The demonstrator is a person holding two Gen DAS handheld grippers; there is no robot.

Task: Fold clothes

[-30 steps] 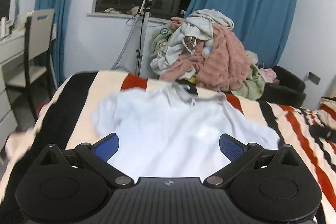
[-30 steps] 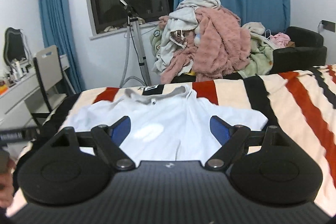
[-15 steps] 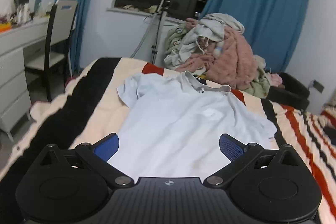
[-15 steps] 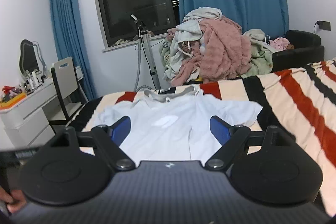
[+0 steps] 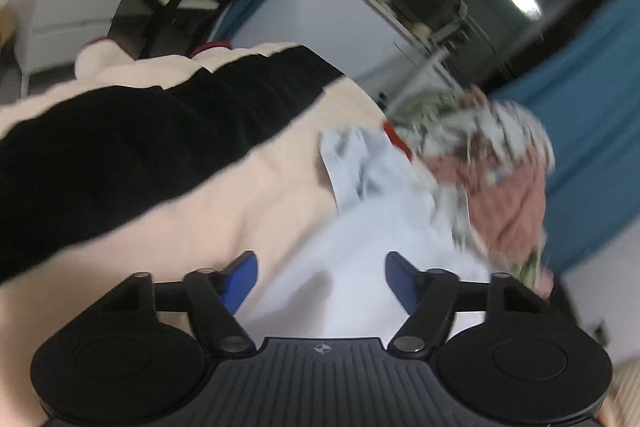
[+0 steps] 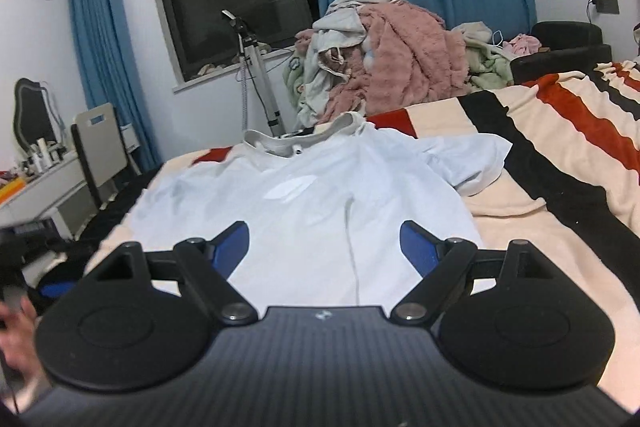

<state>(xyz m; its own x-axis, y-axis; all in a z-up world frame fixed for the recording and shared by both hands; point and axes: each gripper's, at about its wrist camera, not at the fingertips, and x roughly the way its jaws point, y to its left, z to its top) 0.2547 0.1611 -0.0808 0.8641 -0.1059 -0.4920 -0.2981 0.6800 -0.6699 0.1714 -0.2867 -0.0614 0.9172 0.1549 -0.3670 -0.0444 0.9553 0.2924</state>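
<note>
A pale blue T-shirt (image 6: 320,199) with a grey collar lies spread flat, front up, on the striped blanket (image 6: 560,187). My right gripper (image 6: 324,247) is open and empty, hovering over the shirt's lower hem. In the tilted, blurred left wrist view the shirt (image 5: 360,227) runs away to the upper right. My left gripper (image 5: 320,279) is open and empty above the shirt's left edge near the bottom. It also shows at the left edge of the right wrist view (image 6: 48,287), held by a hand.
A heap of pink and grey clothes (image 6: 380,67) is piled behind the bed's far end, beside a black armchair (image 6: 568,43). A tripod stand (image 6: 256,75), a chair (image 6: 96,143) and a white dresser (image 6: 36,187) stand at the left by the window.
My left gripper has swung left and rolled sharply, and its view is now tilted and blurred. My right gripper has moved closer over the shirt. Both stay open.
</note>
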